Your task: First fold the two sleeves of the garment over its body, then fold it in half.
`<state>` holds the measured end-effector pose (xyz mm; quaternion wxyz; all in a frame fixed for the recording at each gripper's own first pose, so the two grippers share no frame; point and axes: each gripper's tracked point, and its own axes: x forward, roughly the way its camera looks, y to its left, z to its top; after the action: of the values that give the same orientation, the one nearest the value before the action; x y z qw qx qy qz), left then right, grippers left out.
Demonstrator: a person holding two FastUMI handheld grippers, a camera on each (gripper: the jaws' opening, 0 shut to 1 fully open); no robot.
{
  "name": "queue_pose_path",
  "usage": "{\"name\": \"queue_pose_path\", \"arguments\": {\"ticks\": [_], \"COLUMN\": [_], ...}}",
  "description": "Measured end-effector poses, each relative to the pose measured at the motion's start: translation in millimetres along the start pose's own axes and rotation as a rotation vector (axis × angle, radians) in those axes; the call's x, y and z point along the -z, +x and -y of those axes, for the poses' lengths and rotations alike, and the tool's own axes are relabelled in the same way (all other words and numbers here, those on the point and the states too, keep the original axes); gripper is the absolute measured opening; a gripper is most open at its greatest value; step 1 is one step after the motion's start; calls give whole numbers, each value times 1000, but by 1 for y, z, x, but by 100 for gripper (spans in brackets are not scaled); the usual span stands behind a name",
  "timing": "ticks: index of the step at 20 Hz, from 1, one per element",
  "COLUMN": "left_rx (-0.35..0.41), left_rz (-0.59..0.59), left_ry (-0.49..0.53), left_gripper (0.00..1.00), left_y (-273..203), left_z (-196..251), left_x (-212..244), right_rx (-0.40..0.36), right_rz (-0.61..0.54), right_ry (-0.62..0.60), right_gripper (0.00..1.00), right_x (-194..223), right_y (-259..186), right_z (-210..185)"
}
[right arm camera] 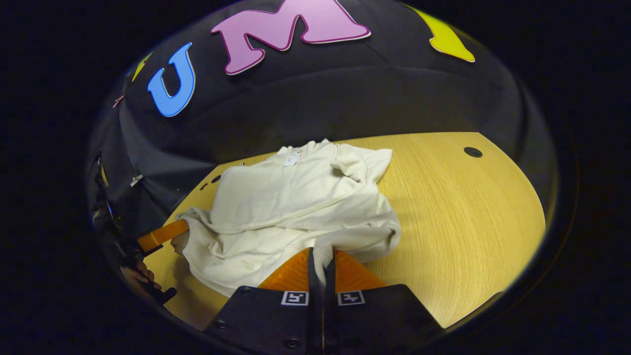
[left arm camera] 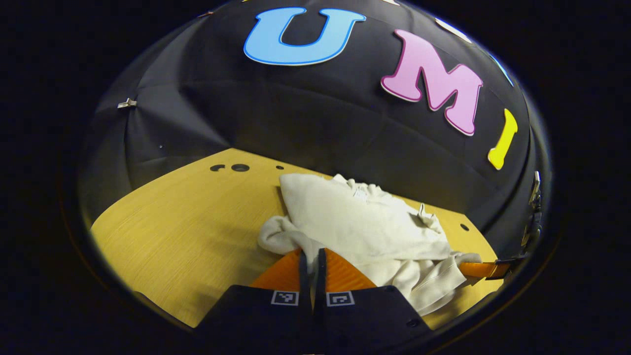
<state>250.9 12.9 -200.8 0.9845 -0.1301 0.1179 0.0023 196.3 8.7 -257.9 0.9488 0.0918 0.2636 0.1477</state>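
The cream garment (right arm camera: pixel 296 207) lies rumpled on the wooden table (right arm camera: pixel 463 217), its hem pinched by both the left gripper (left arm camera: pixel 310 256) and the right gripper (right arm camera: pixel 321 256).

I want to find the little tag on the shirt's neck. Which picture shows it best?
The right gripper view: the tag lies at the collar, facing the camera on the cream garment. In the left gripper view it is smaller and harder to make out.

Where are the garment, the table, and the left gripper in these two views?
garment (right arm camera: pixel 296 197), right gripper view: on the flat folded upper panel.
table (right arm camera: pixel 468 212), right gripper view: on bare wood to the garment's right.
left gripper (left arm camera: pixel 310 259), left gripper view: between its fingertips, where they pinch the garment's near edge.
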Motion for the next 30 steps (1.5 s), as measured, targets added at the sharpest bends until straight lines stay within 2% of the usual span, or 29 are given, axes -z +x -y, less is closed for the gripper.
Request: {"name": "queue_pose_path", "arguments": {"ticks": [1,6,11,15,23,27,28,29,30], "left_rx": [4,44,83,73,11,-62,-66,-69,-77], "left_rz": [25,144,204,220,186,60,56,55,53], "left_ry": [-19,-91,-23,6,80,83,89,101,109], "left_gripper": [6,6,6,6,6,6,1,7,8], "left_y": [8,49,91,118,187,220,222,226,227], "left_z": [1,9,19,17,6,-2,-2,-1,-2], "left_x": [-10,-57,-85,-105,-130,-114,-113,-111,-110], "right_rx": [-3,2,26,42,95,114,124,128,132], "right_rz": [30,160,267,316,367,345,332,318,309], "right_ry": [7,22,27,7,-105,-106,-106,-104,-101], "right_gripper": [7,6,6,6,6,7,10,12,18], "right_x": [-12,-64,-99,-129,-175,-168,-162,-158,-155], "right_y": [6,43,76,100,155,177,179,182,184], "right_z": [-2,-4,1,3,8,19,22,24,26]}}
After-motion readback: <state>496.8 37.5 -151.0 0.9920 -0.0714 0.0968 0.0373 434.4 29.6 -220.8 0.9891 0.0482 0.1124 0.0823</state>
